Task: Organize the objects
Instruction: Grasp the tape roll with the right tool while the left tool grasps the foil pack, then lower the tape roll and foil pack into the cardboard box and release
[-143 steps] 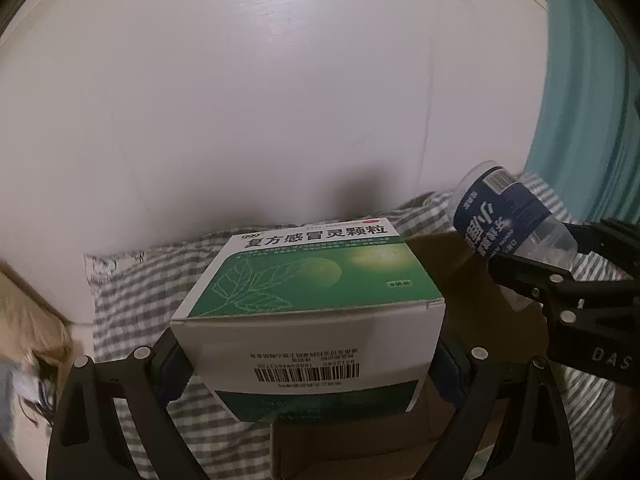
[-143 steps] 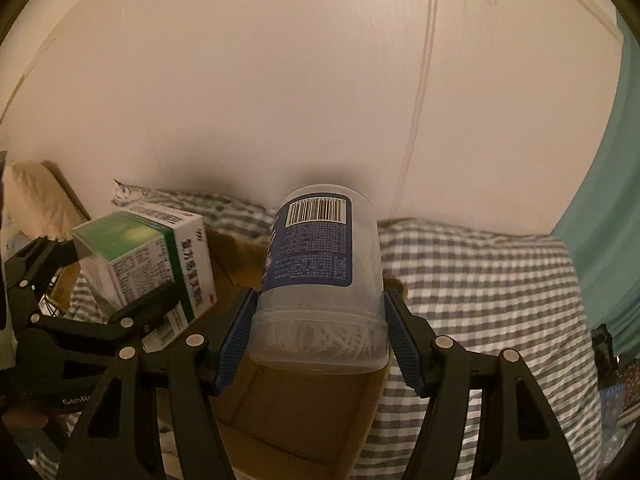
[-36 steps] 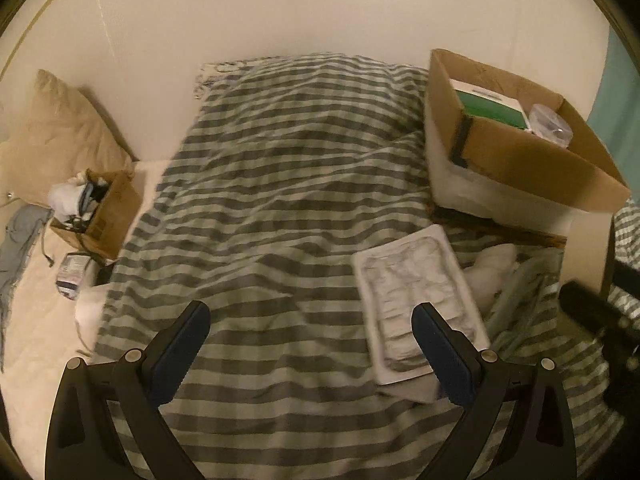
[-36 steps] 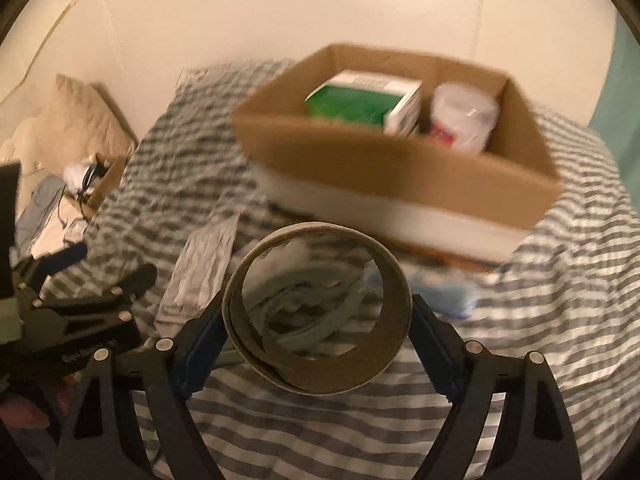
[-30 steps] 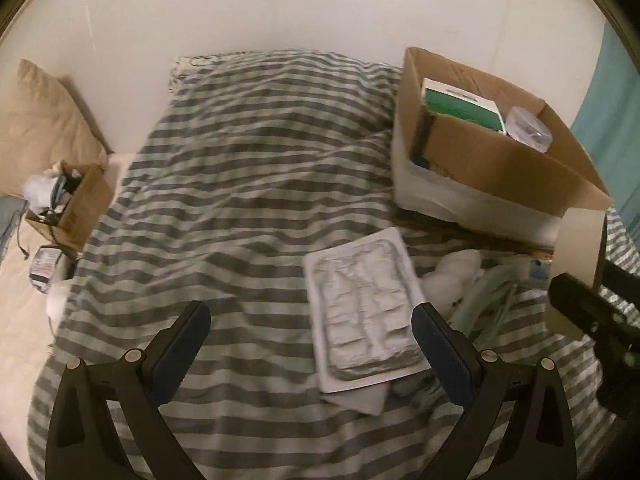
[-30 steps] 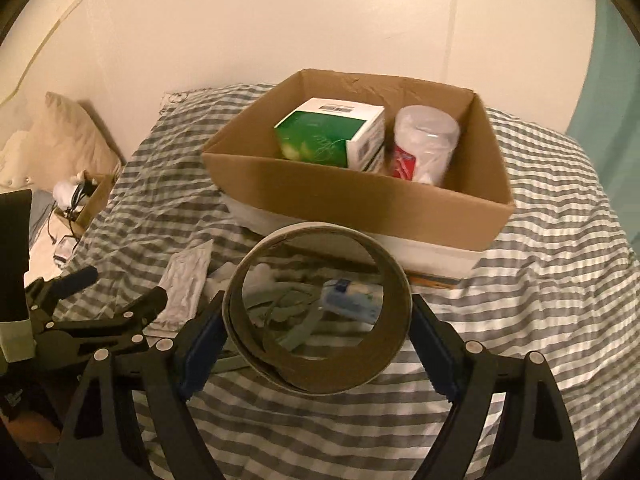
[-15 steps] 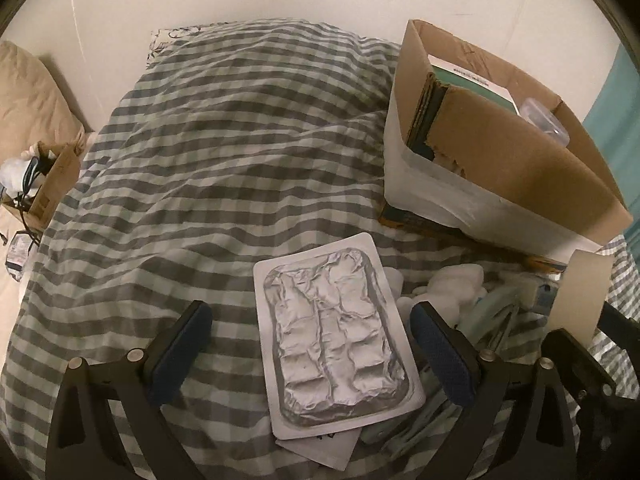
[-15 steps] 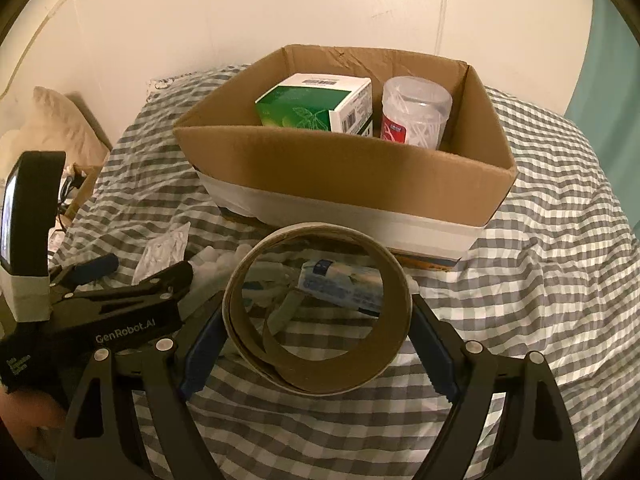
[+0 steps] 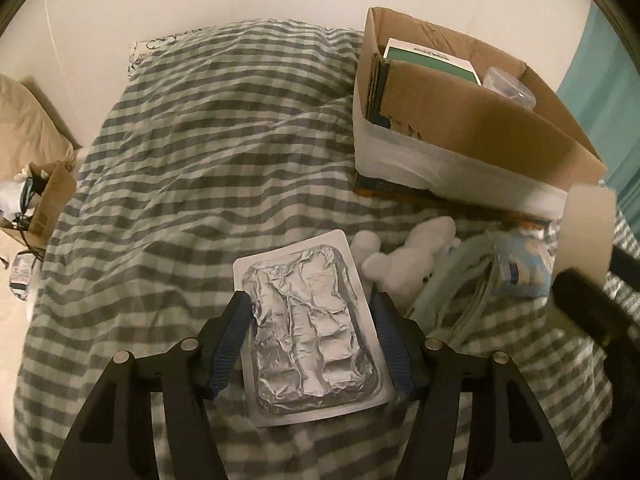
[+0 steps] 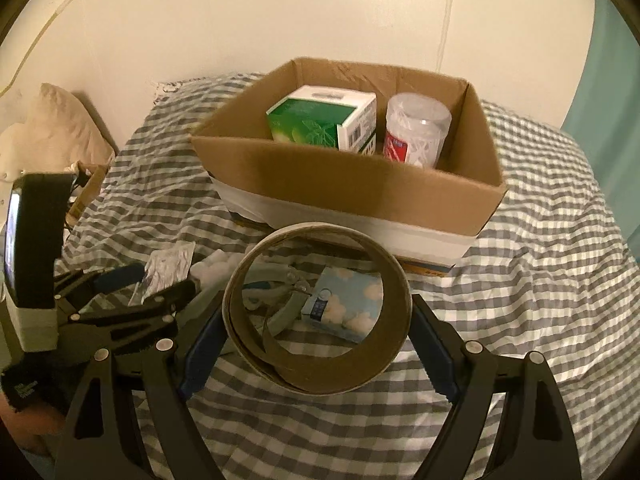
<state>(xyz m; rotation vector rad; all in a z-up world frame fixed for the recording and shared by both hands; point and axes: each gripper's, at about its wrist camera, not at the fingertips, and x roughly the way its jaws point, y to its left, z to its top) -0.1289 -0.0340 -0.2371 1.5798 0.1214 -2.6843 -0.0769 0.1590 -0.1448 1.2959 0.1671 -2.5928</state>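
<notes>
Checked grey-and-white bedding (image 9: 208,152) fills both views. Left wrist view, left to right: small carton (image 9: 48,200) of clutter at the left edge beside a beige pillow (image 9: 28,124); at lower centre the left gripper (image 9: 310,338), jaws narrowed so the blue pads (image 9: 230,336) sit at the two long edges of a foil blister pack (image 9: 308,328) lying flat on the bedding. Pads look to be touching the pack edges; whether they grip it I cannot tell. Just right of the pack: white cotton balls (image 9: 400,256), pale tubing (image 9: 452,280), and a blue cloud-print packet (image 9: 524,272). Upper right: cardboard box (image 9: 480,120) holding a green box (image 9: 430,62) and a clear tub (image 9: 508,86). Tape roll (image 9: 586,236) at the right edge. Right wrist view, left to right: the left gripper's body at lower left with the blister pack (image 10: 166,270) at its tips; at lower centre the right gripper (image 10: 318,322), jaws wide, clamped on the outer sides of the tape roll (image 10: 318,316), held on edge above the bedding. Seen through the roll: tubing and cloud-print packet (image 10: 346,306). Upper centre: cardboard box (image 10: 352,184), green box (image 10: 320,118) on its left, tub (image 10: 416,128) of swabs on its right, both upright and just beside each other. Teal curtain (image 10: 604,92) at the right edge.
</notes>
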